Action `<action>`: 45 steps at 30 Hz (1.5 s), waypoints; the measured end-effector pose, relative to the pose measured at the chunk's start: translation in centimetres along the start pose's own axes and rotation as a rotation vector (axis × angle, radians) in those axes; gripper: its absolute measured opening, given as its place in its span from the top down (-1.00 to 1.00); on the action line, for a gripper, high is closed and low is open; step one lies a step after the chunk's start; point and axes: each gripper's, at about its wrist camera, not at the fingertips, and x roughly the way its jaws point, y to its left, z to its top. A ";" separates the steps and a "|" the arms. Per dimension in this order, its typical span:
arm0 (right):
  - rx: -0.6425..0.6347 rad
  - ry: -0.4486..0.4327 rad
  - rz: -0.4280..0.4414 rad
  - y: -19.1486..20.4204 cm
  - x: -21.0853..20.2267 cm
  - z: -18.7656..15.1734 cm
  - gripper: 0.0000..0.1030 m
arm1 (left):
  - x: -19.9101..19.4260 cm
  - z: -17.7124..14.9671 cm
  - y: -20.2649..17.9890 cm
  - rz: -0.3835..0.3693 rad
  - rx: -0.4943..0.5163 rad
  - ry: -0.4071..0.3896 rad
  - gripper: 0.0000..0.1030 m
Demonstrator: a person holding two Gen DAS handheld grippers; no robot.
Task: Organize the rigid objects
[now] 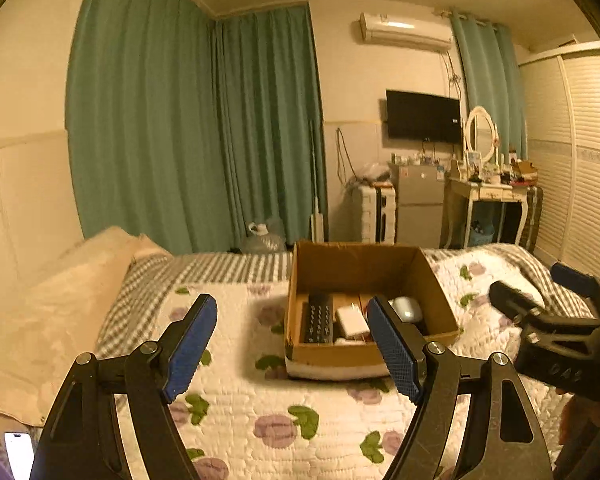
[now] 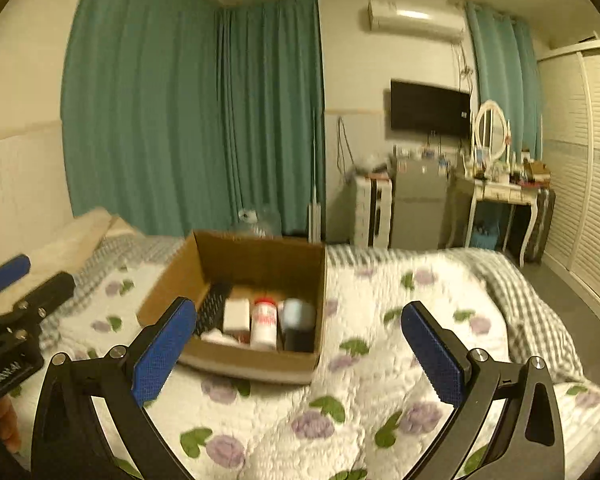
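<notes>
An open cardboard box (image 1: 440, 286) stands on the flowered quilt; it also shows in the right wrist view (image 2: 168, 276). Inside lie a black remote (image 1: 318, 318), a white charger block (image 1: 352, 320) and a pale blue rounded case (image 1: 406, 307). The right wrist view shows the remote (image 2: 214, 306), a white block (image 2: 236, 314), a white bottle with a red label (image 2: 264, 320) and the blue case (image 2: 298, 314). My left gripper (image 1: 290, 346) is open and empty, in front of the box. My right gripper (image 2: 300, 354) is open and empty, in front of the box's near right corner.
The bed's quilt (image 1: 236, 404) spreads around the box. A pillow (image 1: 60, 300) lies at the left. A lit phone (image 1: 19, 454) lies at the lower left. A fridge (image 1: 418, 200), a dressing table (image 1: 486, 192) and suitcases stand beyond the bed.
</notes>
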 end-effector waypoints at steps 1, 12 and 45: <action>-0.010 0.008 -0.007 0.0 0.2 -0.2 -1.00 | 0.2 -0.2 0.0 -0.003 0.002 0.012 -0.56; -0.012 0.027 -0.026 -0.2 0.5 -0.7 -1.00 | -0.1 -0.7 -0.3 -0.010 -0.005 0.020 -0.56; -0.024 0.012 -0.046 0.3 -0.2 -0.4 -1.00 | 0.5 -1.0 -0.8 -0.032 0.008 0.061 -0.56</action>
